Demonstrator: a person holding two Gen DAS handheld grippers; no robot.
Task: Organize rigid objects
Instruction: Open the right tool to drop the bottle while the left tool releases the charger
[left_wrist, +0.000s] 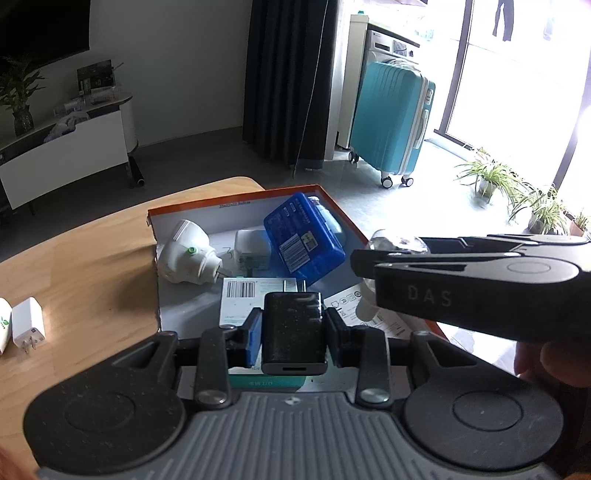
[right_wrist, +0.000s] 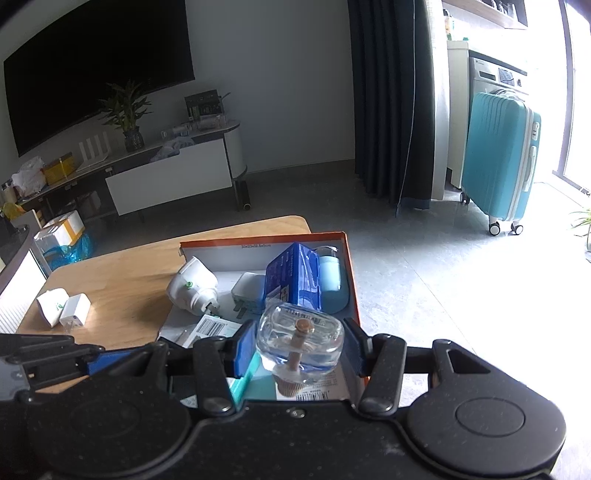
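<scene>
An orange-rimmed cardboard box (right_wrist: 351, 273) with a white floor sits on the far right part of the wooden table (right_wrist: 122, 273), its right side reaching past the table's edge; inside it, a white plug-in device with a green dot (right_wrist: 191, 287) leans against the left wall, a small white adapter (right_wrist: 248, 291) lies just beside it, a blue plastic case (right_wrist: 293, 277) stands tilted in the middle, and a pale blue bottle (right_wrist: 330, 271) lies against the right wall behind the case; flat paper packs with barcodes (left_wrist: 242, 291) cover the near floor of the box; the left gripper (left_wrist: 293, 332) is clamped tight on a black charger block (left_wrist: 293, 328), held above the near end of the box with its metal prongs pointing away; the right gripper (right_wrist: 300, 347) is closed at a moderate width on a clear liquid bottle with a wick (right_wrist: 300, 341), also held over the near end of the box, cap toward the camera; out on the table, left of the box, a white charger (right_wrist: 75, 309) and a white packet with a green leaf mark (right_wrist: 51, 302) lie touching each other.
</scene>
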